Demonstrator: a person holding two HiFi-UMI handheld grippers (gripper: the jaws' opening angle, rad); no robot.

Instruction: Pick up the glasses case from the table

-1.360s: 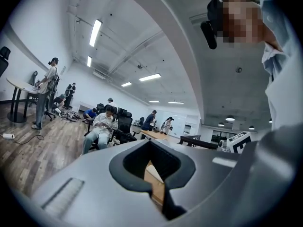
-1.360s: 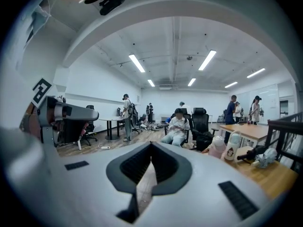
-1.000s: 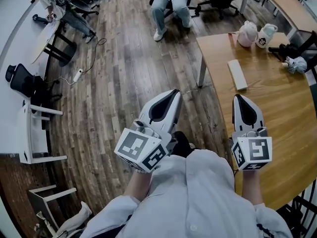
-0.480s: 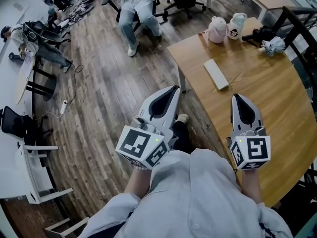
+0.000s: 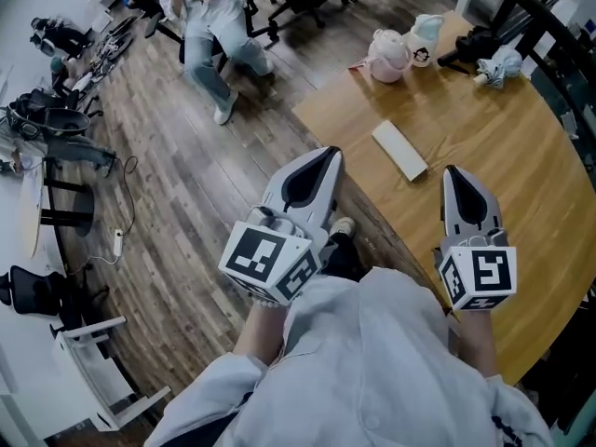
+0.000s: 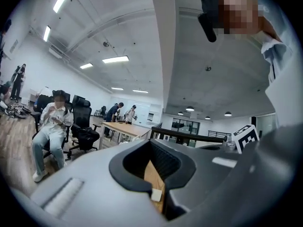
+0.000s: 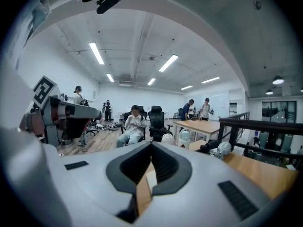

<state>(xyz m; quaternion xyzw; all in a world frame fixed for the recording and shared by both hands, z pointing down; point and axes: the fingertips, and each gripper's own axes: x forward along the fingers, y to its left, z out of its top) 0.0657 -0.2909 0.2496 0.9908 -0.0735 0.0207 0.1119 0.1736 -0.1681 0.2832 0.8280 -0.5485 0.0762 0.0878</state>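
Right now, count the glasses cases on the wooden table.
1. The white glasses case lies flat on the wooden table, between the left claw and right claw, touching neither. The right claw and the person's shirt cover some tabletop; another could be hidden.

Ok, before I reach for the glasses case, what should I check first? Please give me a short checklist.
1. Glasses case in view, lying flat on the table: ok.
2. Space around the case free: ok, the pink item sits apart, further back.
3. Left gripper empty: ok, jaws together on nothing.
4. Right gripper empty: ok, jaws together on nothing.
5. Jaws open for the grasp: not ok, both are shut.
6. A gripper at the case: not ok, both are short of it.
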